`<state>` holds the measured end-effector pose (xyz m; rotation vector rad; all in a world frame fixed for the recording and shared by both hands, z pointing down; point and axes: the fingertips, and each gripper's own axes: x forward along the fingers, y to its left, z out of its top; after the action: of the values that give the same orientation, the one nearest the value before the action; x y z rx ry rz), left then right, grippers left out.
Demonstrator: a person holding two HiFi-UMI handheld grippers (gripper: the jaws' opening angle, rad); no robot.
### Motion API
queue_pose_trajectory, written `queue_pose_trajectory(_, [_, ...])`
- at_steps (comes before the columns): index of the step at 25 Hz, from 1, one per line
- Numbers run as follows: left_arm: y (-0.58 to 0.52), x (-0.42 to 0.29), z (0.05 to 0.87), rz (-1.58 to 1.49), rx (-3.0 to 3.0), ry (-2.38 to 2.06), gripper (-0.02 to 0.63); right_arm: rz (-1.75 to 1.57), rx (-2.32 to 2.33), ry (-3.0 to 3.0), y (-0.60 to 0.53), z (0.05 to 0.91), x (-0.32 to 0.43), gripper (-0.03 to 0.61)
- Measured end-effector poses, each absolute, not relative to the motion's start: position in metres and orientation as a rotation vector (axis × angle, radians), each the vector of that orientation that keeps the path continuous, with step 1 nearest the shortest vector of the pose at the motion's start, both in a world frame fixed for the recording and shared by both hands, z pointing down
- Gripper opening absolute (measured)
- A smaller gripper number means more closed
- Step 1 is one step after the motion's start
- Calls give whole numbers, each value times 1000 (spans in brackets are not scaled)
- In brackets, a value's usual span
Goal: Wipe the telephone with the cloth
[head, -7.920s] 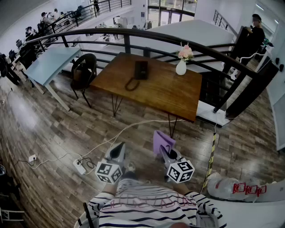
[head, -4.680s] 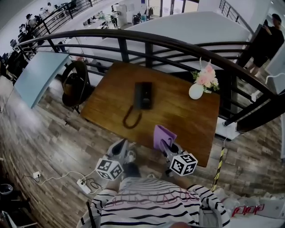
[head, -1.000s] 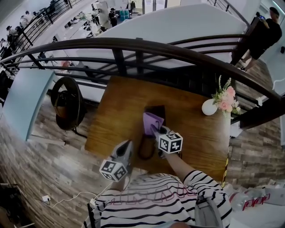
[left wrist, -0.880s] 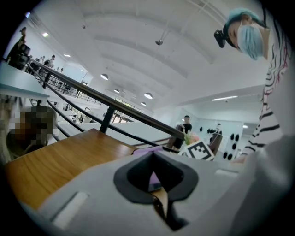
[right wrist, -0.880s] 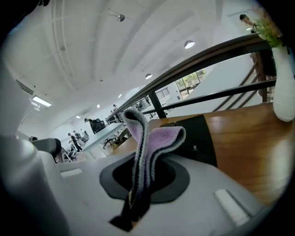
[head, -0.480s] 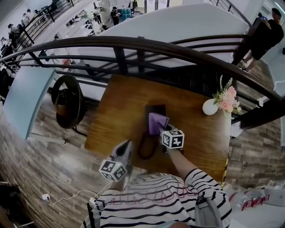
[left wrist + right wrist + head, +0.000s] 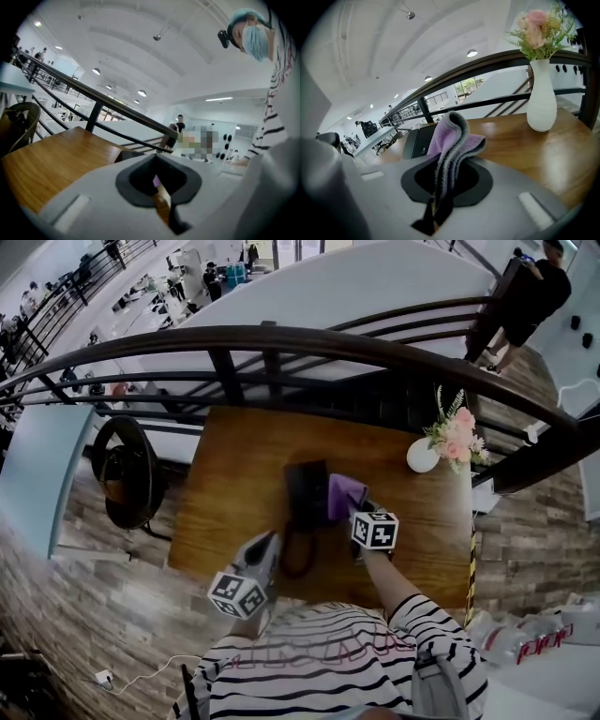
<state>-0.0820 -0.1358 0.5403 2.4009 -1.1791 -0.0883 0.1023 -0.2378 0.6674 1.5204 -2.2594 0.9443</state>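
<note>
A black telephone point(image 7: 305, 486) lies on the brown wooden table point(image 7: 225, 484), and its cord point(image 7: 292, 557) loops toward the near edge. My right gripper point(image 7: 352, 508) is shut on a purple cloth point(image 7: 345, 493), which sits just right of the telephone; whether they touch is unclear. In the right gripper view the cloth point(image 7: 449, 136) stands up out of the right gripper point(image 7: 443, 187), with the telephone point(image 7: 418, 140) behind it to the left. My left gripper point(image 7: 268, 544) hangs over the table's near edge by the cord, shut and holding nothing point(image 7: 159, 187).
A white vase point(image 7: 421, 456) with pink flowers stands at the table's far right corner, also close by in the right gripper view point(image 7: 541, 101). A dark railing point(image 7: 281, 338) runs behind the table. A round chair point(image 7: 127, 474) stands to the left. A person point(image 7: 530, 292) stands beyond the railing.
The person walked up to the table. Over the last second the right gripper carried the cloth from over the telephone to its right side. The left gripper stayed low at the near edge.
</note>
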Motion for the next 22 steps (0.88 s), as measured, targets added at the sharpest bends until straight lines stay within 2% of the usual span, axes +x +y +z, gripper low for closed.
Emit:
queue_pose_trajectory(5, [-136, -80, 541, -89, 2404, -1172, 2, 948, 1471, -2372, -226, 645, 81, 35])
queue_pose_trajectory(10, [-133, -92, 542, -101, 2377, -1214, 2, 950, 1281, -2515, -202, 626, 21, 35])
queue_pose_trajectory(16, [-125, -113, 542, -113, 2332, -1287, 2, 983, 1098, -2525, -185, 647, -37, 35])
queue_pose_trajectory(22, [-118, -125, 544, -110, 2304, -1320, 2, 969, 1092, -2463, -186, 670, -41, 35])
